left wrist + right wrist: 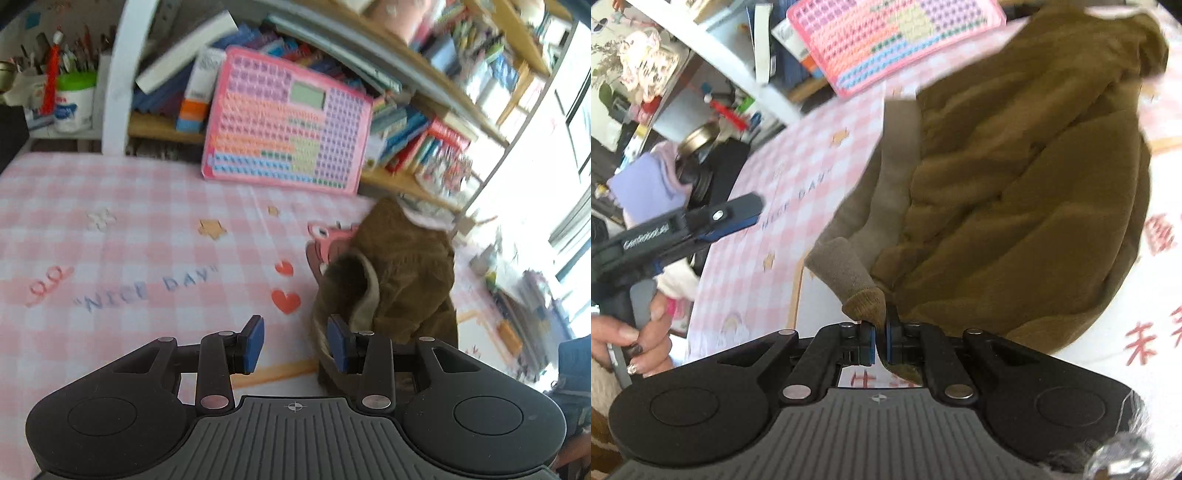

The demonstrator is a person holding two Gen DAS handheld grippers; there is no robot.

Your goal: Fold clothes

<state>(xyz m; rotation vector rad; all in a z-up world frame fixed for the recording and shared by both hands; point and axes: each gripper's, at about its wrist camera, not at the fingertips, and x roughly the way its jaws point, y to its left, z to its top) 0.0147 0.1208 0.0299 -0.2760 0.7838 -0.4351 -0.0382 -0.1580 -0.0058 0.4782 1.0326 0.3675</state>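
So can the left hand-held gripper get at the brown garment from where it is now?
Probably yes. The left hand-held gripper is open with nothing between its pads, and the brown garment lies just ahead to its right on the checked cloth, nothing between. The right hand-held gripper already pinches its cuff.

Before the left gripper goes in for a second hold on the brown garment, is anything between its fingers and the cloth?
Nothing visible. The left gripper is open with only pink checked tablecloth between its pads; the brown fleece garment lies just beside its right finger. The right gripper is shut on a garment edge.
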